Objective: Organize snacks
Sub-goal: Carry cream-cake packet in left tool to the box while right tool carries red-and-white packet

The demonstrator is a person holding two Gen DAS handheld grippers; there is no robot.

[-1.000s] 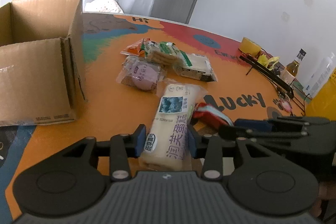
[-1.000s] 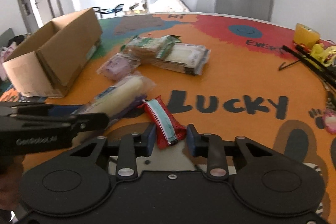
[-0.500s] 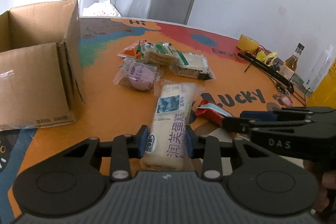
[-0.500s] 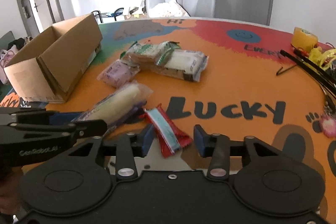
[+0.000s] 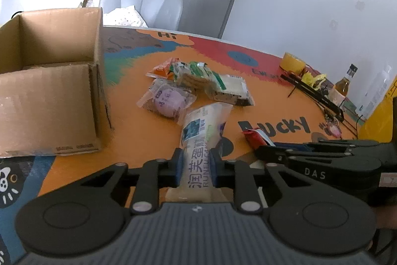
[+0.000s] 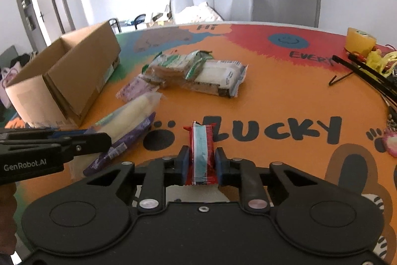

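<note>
**Both grippers clamp down on their snacks**

Since a second ago both sets of jaws have just been closing, and each now has a packet pinched between its pads; the long packet sat loose between wider fingers then, and the red bar lay angled, where now it runs straight out from the grip.

On the round table with its glossy orange cartoon print (image 6: 285, 96) stands the open brown corrugated cardboard box (image 5: 49, 101), square-cornered, and what shows of its inside looks bare; a loose heap of crinkly clear-wrapped snacks (image 6: 198, 73) lies mid-table, off the box's right side.

The left gripper (image 5: 194, 164) squeezes the long soft cream cake roll in clear film with printed characters (image 5: 201, 138), its far end resting near a round purple pastry in a clear wrapper (image 5: 170, 101); the right gripper (image 6: 201, 163) nips the small flat red foil bar with a pale blue stripe (image 6: 201, 148), just before the black letters LUCKY.
</note>
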